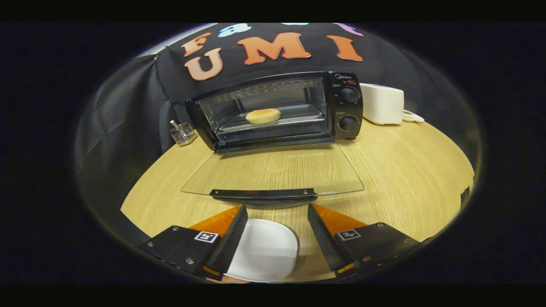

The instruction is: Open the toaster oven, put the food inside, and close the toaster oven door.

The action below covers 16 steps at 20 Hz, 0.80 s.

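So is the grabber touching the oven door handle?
Apart. In the gripper view, the open gripper has its fingertips just short of the door handle, with a strip of table showing between.

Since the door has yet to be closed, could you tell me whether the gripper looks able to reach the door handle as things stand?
Probably yes: the gripper is open, jaws apart, and the door handle lies just ahead of them with nothing between; the white plate sits below.
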Tool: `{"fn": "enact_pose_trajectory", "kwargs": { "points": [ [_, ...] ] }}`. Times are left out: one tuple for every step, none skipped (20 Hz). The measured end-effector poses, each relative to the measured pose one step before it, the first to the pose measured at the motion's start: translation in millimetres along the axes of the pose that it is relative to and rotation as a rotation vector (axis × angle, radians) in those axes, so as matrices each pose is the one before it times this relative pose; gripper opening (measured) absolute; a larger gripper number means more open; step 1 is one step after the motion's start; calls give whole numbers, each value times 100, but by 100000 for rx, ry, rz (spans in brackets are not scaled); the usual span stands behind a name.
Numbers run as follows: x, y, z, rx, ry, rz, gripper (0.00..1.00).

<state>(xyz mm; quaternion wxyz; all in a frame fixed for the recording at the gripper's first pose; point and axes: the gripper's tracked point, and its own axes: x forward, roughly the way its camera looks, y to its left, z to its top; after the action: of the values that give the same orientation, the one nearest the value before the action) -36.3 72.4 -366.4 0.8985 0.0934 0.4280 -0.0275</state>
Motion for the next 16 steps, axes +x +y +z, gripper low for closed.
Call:
{"fn": "enact_pose_trajectory", "kwargs": {
  "points": [
    [221,-259,-178,363,1822,-1339,85],
    [457,73,-376,42,1323,312,85],
    [-25,-223,253,190,36,-922,86],
    [-8,26,180,172,-378,-616,85],
    [-166,101,398,-332,-1528,-399,86],
    [-358,-50,265,-282,-1116,-133,86],
    [-370,91,667,339,-2083,373,86],
    [-435,316,844,507,-1912,785,86],
    [-365,243,1055,421,-2409,1057,86],
    [-401,200,1014,481,-2971,1389,86],
    [-155,167,1150,550,-2838,1263,86],
    [-141,123,940,-50,-1876,815,86],
    [-47,72,967,-389,-2042,441,86],
    [-40,121,1080,-731,-1873,235,86],
    [14,232,1169,-783,-2588,461,86],
    [167,160,1317,-949,-3169,253,86]
  ]
}}
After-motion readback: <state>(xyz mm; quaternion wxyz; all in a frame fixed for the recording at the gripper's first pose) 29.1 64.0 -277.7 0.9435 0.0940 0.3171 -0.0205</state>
